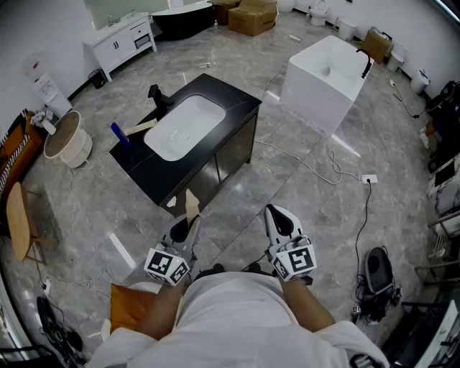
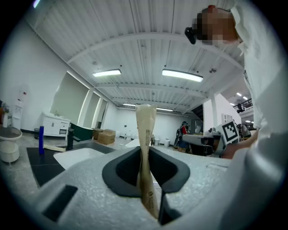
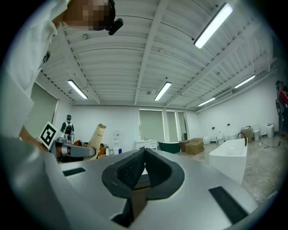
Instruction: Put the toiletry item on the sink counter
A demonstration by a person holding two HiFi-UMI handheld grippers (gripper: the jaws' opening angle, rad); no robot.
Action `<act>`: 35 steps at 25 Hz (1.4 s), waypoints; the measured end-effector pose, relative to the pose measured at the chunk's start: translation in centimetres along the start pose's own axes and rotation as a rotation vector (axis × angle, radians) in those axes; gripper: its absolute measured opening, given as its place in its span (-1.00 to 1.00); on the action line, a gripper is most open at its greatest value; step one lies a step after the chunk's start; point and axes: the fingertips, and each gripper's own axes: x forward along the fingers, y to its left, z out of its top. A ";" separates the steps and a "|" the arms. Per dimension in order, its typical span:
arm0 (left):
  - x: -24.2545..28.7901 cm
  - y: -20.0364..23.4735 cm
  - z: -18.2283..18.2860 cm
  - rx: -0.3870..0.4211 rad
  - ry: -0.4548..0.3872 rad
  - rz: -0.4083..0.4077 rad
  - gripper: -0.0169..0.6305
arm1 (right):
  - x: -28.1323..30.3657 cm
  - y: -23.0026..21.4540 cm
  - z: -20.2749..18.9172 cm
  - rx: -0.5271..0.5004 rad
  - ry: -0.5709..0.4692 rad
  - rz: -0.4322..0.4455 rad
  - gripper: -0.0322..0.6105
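A slim beige toiletry tube (image 2: 146,134) stands upright between the jaws of my left gripper (image 2: 145,155), which is shut on it. In the head view the left gripper (image 1: 188,219) hangs low over the floor, just in front of the sink counter's near corner, and the tube (image 1: 192,204) sticks up from it. The black sink counter (image 1: 237,108) with its white basin (image 1: 183,128) lies ahead and to the left. My right gripper (image 1: 277,215) is beside the left one, shut with nothing in it, its pads (image 3: 135,168) meeting at the tip. From the right gripper view the tube (image 3: 96,134) shows at the left.
On the counter stand a blue bottle (image 1: 118,134), a flat beige item (image 1: 141,127) and a black tap (image 1: 159,98). A white square tub (image 1: 327,75) stands to the right, cardboard boxes (image 1: 251,16) at the back, a round bin (image 1: 66,139) at the left. Cables (image 1: 316,167) cross the floor.
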 end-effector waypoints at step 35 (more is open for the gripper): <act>10.5 -9.7 -1.8 -0.071 0.053 -0.036 -0.78 | -6.5 -12.4 -3.4 0.176 0.031 0.113 -0.85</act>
